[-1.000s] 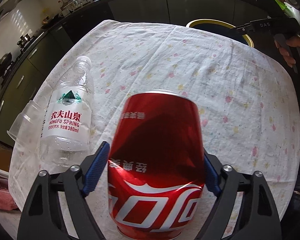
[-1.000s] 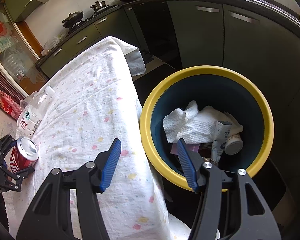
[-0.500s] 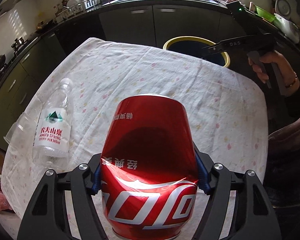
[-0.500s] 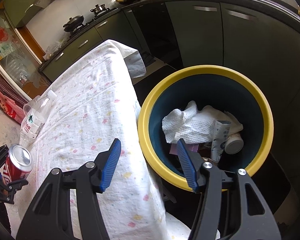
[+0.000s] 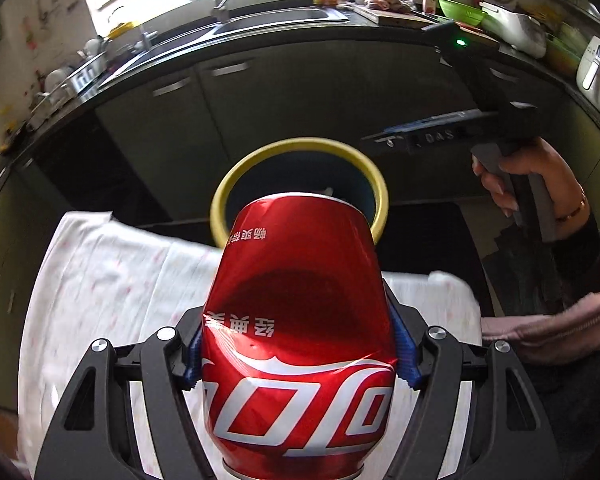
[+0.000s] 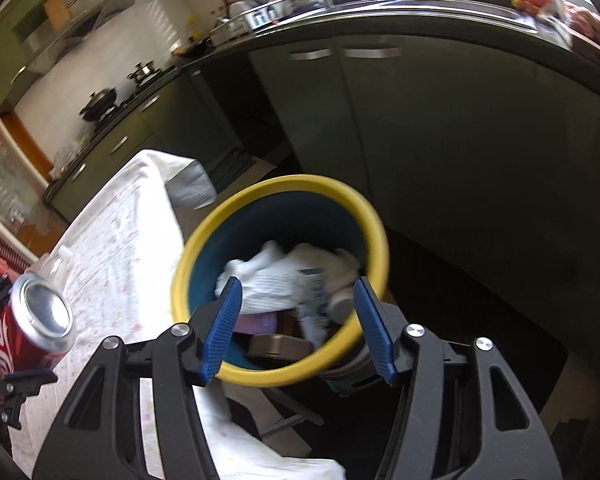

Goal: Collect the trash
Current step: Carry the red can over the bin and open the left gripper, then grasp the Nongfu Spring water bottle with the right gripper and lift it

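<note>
- Left gripper [image 5: 296,344]: blue pads clamped on both flanks of the red cola can [image 5: 300,320], can dented at the grip, carried above the white floral tablecloth [image 5: 112,280] near its far edge.
- Right gripper [image 6: 296,324]: jaws apart, nothing between them, hovering over the bin mouth.
- Yellow-rimmed bin [image 5: 300,148] on the floor just past the table edge, already holding white crumpled paper [image 6: 276,280] and small packaging.
- Best next: carry the can fully past the near rim, centre over the opening, tilt down, then release.
- Risk: early release means can hits the rim or cloth; right gripper worth pulling aside to clear the drop path.
</note>
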The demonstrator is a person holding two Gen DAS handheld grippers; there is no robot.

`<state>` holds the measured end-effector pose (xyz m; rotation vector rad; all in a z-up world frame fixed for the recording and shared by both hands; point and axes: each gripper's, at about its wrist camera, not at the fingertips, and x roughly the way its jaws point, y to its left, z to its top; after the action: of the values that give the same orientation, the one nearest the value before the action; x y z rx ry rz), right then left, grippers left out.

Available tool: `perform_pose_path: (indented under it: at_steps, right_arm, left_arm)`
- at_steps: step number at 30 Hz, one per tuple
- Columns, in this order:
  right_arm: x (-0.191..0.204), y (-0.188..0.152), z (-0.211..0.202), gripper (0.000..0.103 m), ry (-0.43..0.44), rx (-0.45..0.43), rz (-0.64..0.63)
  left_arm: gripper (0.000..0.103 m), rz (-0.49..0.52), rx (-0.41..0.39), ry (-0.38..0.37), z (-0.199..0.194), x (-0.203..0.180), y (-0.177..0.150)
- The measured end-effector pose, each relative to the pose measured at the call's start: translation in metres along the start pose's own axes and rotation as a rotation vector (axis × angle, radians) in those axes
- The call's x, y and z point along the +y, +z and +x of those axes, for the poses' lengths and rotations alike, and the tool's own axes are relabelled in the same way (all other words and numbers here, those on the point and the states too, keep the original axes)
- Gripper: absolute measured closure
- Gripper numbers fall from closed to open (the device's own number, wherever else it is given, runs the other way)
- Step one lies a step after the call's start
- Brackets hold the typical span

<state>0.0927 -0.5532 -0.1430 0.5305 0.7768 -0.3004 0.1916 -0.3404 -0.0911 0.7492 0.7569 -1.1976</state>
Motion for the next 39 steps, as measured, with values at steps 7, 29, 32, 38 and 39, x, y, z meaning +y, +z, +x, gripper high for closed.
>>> perform_pose_path:
  at_steps: [7,29,32,38,39]
  right_arm:
    - [-0.059,0.001,-0.008,0.047,-0.037,-0.018,0.096]
    - [0.013,0.015,0.01,0.034,0.024,0.036,-0.027]
    - [0.059,0.016,0.015,0.031,0.044,0.046,-0.105]
    - [0.191,0.001,0.038,0.03,0.154,0.121,-0.321]
    - [0.217,-0.006,0.04,0.03,0.172,0.13,-0.369]
  left_arm:
    - [0.032,0.01,0.012,-0.027,0.082,0.002,0.082]
    - [0.005,-0.444,-0.179,0.217,-0.038,0.016,-0.055]
    - [0.005,-0.535,-0.167,0.316,-0.072,0.018,-0.111]
    - [0.005,-0.76,-0.162,0.515,-0.136,0.027,-0.234]
    - [0.005,-0.799,-0.168,0.533,-0.144,0.028,-0.251]
